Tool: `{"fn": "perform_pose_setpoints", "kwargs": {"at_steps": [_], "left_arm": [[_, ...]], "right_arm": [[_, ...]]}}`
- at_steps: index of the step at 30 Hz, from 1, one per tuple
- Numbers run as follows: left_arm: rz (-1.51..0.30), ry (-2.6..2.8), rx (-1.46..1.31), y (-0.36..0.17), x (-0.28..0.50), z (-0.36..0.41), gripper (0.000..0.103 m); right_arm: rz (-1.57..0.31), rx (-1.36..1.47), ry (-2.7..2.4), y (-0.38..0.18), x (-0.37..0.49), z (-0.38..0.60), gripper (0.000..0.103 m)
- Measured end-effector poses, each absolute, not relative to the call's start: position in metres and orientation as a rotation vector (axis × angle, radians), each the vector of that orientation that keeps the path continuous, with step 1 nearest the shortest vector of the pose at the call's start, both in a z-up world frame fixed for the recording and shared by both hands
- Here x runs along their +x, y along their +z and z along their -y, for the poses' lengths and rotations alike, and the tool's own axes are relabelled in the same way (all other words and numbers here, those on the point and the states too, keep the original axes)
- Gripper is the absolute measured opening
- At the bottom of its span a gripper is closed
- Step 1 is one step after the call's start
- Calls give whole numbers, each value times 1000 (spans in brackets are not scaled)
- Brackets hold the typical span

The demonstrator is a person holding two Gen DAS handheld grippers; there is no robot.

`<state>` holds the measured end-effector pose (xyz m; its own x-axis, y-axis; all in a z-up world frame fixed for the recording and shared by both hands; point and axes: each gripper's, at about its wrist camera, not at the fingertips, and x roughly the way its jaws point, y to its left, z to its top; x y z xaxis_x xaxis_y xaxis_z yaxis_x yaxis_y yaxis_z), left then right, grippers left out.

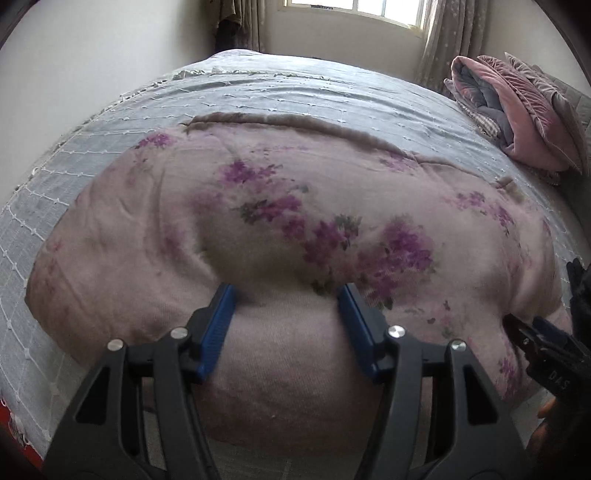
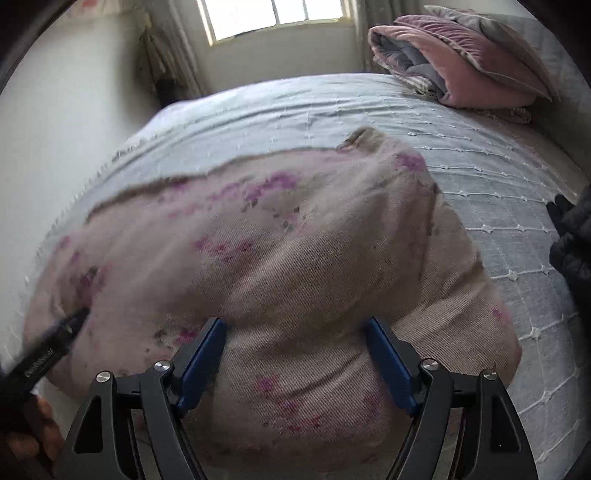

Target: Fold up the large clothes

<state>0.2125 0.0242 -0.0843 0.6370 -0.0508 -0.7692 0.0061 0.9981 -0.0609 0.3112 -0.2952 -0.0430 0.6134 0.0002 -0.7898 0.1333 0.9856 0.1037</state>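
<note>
A large pale pink garment with purple flowers [image 1: 258, 206] lies spread on the bed, its brown-trimmed edge at the far side. It also fills the right wrist view [image 2: 280, 251], where it looks blurred. My left gripper [image 1: 286, 295] is open, its blue pads [image 1: 221, 317] standing apart over the near folded edge of the garment. My right gripper [image 2: 295, 328] is open too, its pads [image 2: 388, 354] apart over the near right part of the cloth. The right gripper's tip shows at the right edge of the left wrist view [image 1: 532, 336]; the left gripper's tip shows at the lower left of the right wrist view [image 2: 70, 325].
The bed has a grey-blue cover with white stitched lines [image 1: 258, 88]. A folded pink and grey quilt with pillows [image 1: 524, 110] sits at the far right corner, also in the right wrist view [image 2: 458, 55]. A white wall is on the left, a window with curtains [image 1: 354, 11] behind.
</note>
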Motion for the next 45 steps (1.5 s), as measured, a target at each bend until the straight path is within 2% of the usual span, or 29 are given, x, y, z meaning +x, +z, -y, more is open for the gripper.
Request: {"fn": "perform_pose_setpoints", "kwargs": {"at_steps": [4, 8, 14, 18, 25, 29, 32, 37, 41, 45], "left_arm": [[-868, -39, -67, -86, 211, -29, 62], [-845, -47, 10, -77, 202, -21, 62], [-832, -105, 42, -41, 205, -2, 62], [-925, -206, 74, -34, 240, 28, 62], [-1068, -157, 149, -74, 325, 65, 63], [-1061, -175, -49, -97, 336, 45, 65], [-1065, -205, -118, -100, 338, 36, 65], [-1045, -181, -39, -75, 313, 37, 64], [-971, -226, -80, -49, 257, 16, 65], [-953, -281, -62, -45, 198, 8, 65]], "right_arm": [[-948, 125, -87, -66, 325, 286, 89], [-932, 116, -110, -63, 322, 281, 89], [-891, 167, -110, -40, 305, 291, 89], [-824, 299, -141, -20, 285, 313, 89], [-839, 443, -172, -18, 277, 349, 89], [-915, 434, -167, -34, 287, 352, 89], [-961, 332, -192, -47, 298, 340, 93], [-954, 286, -209, -50, 301, 336, 96], [-928, 320, -177, -43, 295, 345, 96], [-866, 417, -177, -29, 283, 360, 96]]}}
